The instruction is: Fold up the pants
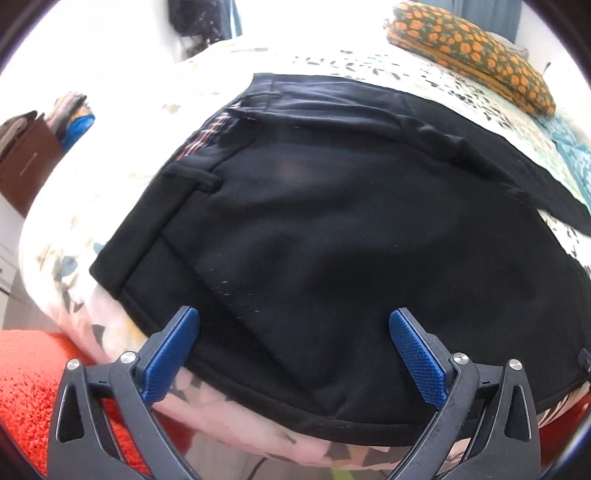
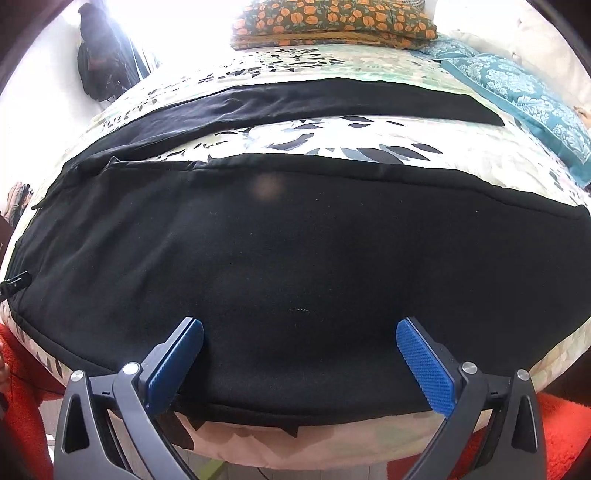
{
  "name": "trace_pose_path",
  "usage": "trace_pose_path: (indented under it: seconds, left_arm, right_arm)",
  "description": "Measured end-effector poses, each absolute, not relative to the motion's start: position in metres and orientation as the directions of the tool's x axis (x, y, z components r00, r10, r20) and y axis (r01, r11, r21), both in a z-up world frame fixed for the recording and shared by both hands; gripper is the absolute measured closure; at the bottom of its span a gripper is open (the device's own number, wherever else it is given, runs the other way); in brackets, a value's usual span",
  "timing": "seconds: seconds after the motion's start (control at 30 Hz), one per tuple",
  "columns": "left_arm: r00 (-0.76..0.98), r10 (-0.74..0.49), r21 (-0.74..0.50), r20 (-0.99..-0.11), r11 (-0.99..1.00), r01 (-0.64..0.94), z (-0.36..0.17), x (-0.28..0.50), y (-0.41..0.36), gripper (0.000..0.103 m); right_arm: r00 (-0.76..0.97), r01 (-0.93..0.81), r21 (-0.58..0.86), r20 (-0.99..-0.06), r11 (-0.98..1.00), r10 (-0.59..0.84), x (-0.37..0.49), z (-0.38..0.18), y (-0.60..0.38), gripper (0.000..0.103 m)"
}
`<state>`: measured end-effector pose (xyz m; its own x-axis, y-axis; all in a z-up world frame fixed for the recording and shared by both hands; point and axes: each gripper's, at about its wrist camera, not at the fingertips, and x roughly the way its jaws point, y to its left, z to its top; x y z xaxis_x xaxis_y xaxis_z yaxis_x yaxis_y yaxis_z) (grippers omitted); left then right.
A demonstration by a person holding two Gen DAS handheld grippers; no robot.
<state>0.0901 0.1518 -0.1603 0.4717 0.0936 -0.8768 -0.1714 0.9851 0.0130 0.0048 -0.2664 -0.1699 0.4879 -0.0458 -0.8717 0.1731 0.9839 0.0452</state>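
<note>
Black pants [image 1: 314, 229] lie spread flat on a bed with a leaf-print cover [image 1: 74, 236]. In the left wrist view the waistband with a belt loop [image 1: 192, 177] is at the left, near the bed's corner. My left gripper [image 1: 294, 317] hovers open over the near edge of the waist part, nothing between its blue pads [image 1: 170, 354]. In the right wrist view one leg of the pants [image 2: 295, 258] fills the middle and the other leg [image 2: 295, 99] stretches across farther back. My right gripper [image 2: 300, 328] is open above the near leg's edge.
An orange-patterned folded blanket [image 2: 332, 22] and teal pillows [image 2: 517, 88] lie at the far side of the bed. A red rug [image 1: 33, 384] covers the floor below the near edge. A brown cabinet [image 1: 26, 166] stands at the left; dark clothes [image 2: 103, 55] hang on the wall.
</note>
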Motion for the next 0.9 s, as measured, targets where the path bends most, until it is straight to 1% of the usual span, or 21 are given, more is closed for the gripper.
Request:
trace_pose_path:
  seconds: [0.07,0.17,0.23,0.3,0.37,0.43,0.53,0.63,0.73,0.8,0.9]
  left_arm:
    - [0.471,0.085,-0.007,-0.878,0.982,-0.190,-0.160,0.089,0.159,0.001]
    - [0.522,0.121,0.015,-0.844,0.979,-0.203,-0.148,0.081,0.155,0.001]
    - [0.577,0.077,-0.010,-0.813,0.989,-0.145,-0.140,0.080,0.147,0.001]
    - [0.604,0.043,-0.001,-0.796,0.997,-0.072,-0.136,0.080,0.134,0.001]
    - [0.583,0.060,0.052,-0.810,0.998,-0.031,-0.144,0.084,0.122,0.001]
    - [0.501,0.106,0.099,-0.859,0.994,-0.040,-0.163,0.092,0.118,0.000]
    - [0.503,0.095,0.059,-0.859,0.994,-0.087,-0.154,0.093,0.123,0.001]
    - [0.556,-0.003,-0.056,-0.831,0.995,-0.078,-0.128,0.100,0.118,0.001]
    - [0.586,-0.071,-0.105,-0.807,0.994,-0.024,-0.109,0.125,0.096,0.001]
    - [0.586,-0.115,-0.125,-0.802,0.992,0.024,-0.102,0.149,0.084,0.001]
    - [0.597,-0.120,-0.106,-0.794,0.993,0.059,-0.098,0.180,0.057,0.001]
  right_arm:
    - [0.490,0.176,0.044,-0.871,0.983,-0.048,0.005,-0.170,-0.267,0.000]
    - [0.486,0.177,0.054,-0.873,0.983,-0.040,0.003,-0.170,-0.268,0.000]
    - [0.485,0.188,0.064,-0.874,0.980,-0.036,0.003,-0.165,-0.270,0.000]
    - [0.508,0.203,0.066,-0.860,0.977,-0.047,0.000,-0.159,-0.271,0.000]
    - [0.539,0.202,0.078,-0.841,0.976,-0.044,-0.002,-0.153,-0.273,0.000]
    - [0.557,0.198,0.082,-0.829,0.977,-0.043,-0.002,-0.149,-0.272,0.000]
    - [0.514,0.201,0.076,-0.857,0.977,-0.039,0.003,-0.157,-0.273,0.000]
    - [0.516,0.226,0.102,-0.856,0.969,-0.031,0.001,-0.157,-0.278,0.000]
    - [0.550,0.224,0.117,-0.835,0.968,-0.026,0.003,-0.150,-0.280,0.000]
    - [0.572,0.213,0.113,-0.820,0.971,-0.029,0.005,-0.145,-0.280,0.000]
    - [0.595,0.189,0.105,-0.803,0.976,-0.029,0.012,-0.139,-0.277,0.000]
